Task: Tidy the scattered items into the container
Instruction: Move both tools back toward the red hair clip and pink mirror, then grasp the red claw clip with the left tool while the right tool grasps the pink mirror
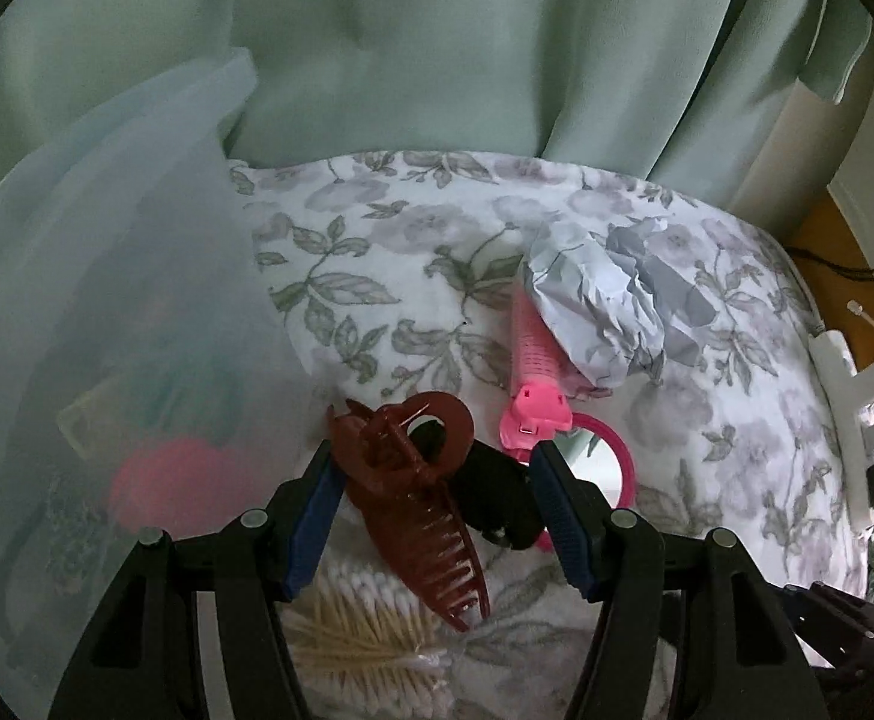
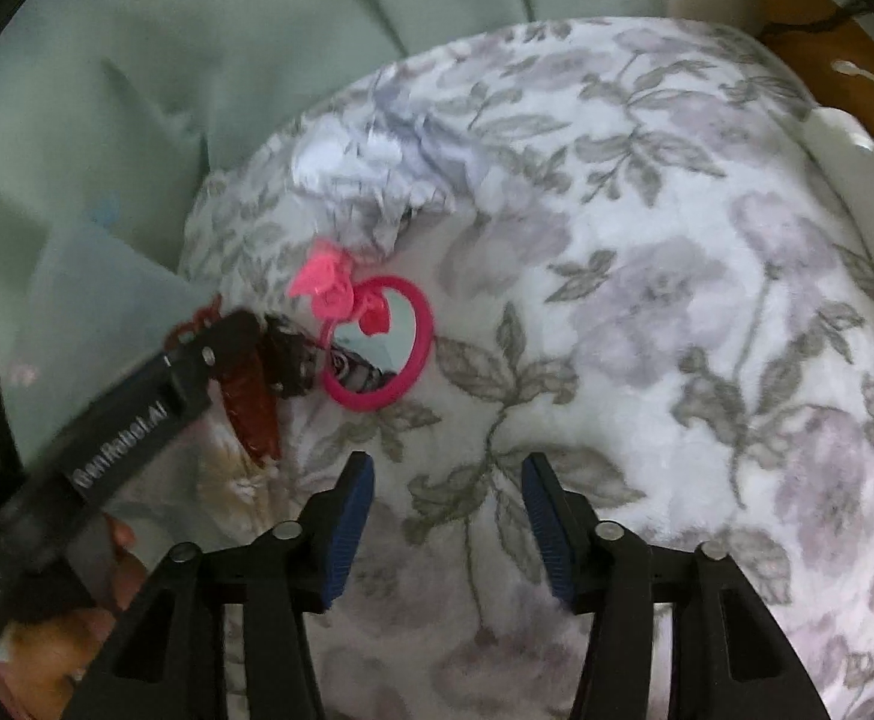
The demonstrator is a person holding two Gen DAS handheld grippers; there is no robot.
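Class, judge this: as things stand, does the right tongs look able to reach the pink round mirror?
Probably yes. The right tongs stand open with bare blanket between them and the pink round mirror; only the left tongs crowd its far side.

claw clip (image 1: 413, 480): glossy dark-red plastic
container (image 1: 107, 300): frosted translucent plastic
bedcover (image 2: 647, 330): soft matt floral cloth
paper ball (image 1: 593, 294): crumpled, matt

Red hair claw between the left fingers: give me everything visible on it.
The hair claw is dark red, glossy, translucent-looking plastic: two looped handles at the far end, a row of curved teeth pointing toward the camera. It lies tilted between the open left gripper, against or close to its left finger; firm contact is unclear. It overlaps a black clip and sits over cotton swabs on the floral blanket.
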